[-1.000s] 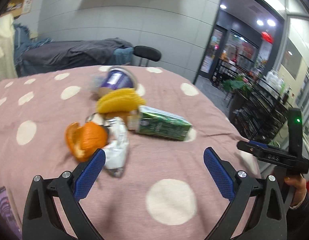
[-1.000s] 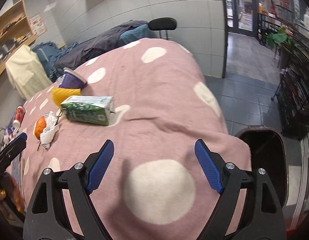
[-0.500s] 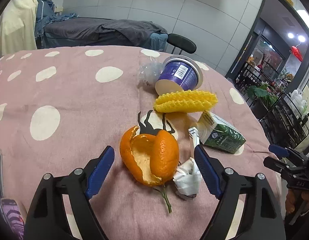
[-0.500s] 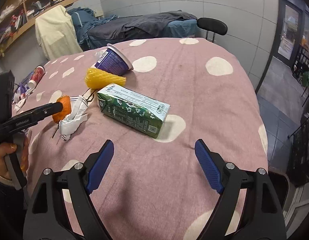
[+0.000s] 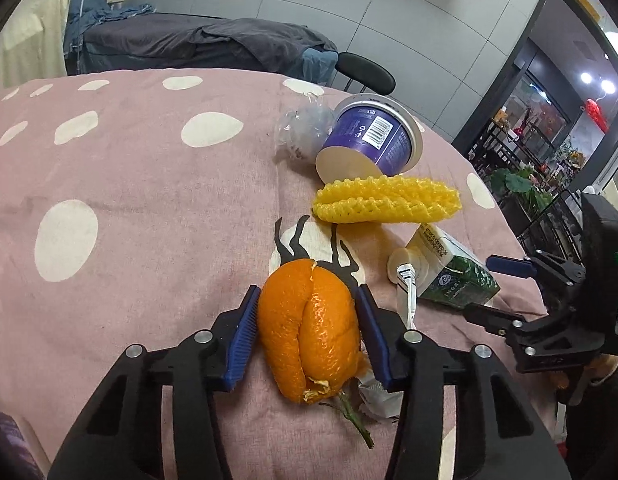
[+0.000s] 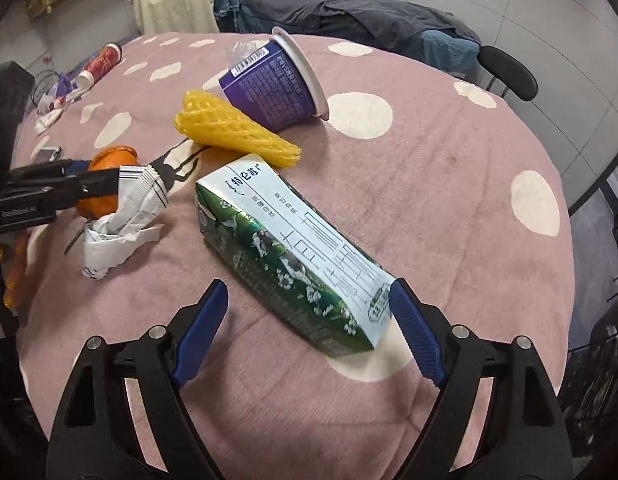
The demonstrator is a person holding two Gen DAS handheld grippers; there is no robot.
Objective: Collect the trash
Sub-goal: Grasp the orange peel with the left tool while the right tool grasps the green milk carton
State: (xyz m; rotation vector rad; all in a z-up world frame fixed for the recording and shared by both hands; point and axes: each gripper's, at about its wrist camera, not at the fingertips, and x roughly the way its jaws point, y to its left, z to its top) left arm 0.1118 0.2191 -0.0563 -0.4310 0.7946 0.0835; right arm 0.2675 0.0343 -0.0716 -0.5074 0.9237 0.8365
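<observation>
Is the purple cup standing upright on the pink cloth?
No. In the right wrist view the purple cup lies on its side on the cloth, its wide rim facing right, beside the yellow foam net.

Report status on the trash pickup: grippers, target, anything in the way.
Left gripper closing around orange peel. Right gripper open at green carton, not gripping. Crumpled wrapper crowds the peel.

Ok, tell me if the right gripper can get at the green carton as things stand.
Probably yes. The right gripper stands open with the green carton's near end already between its fingers, nothing on top. The left gripper, closing on the orange peel, is off to the side.
</observation>
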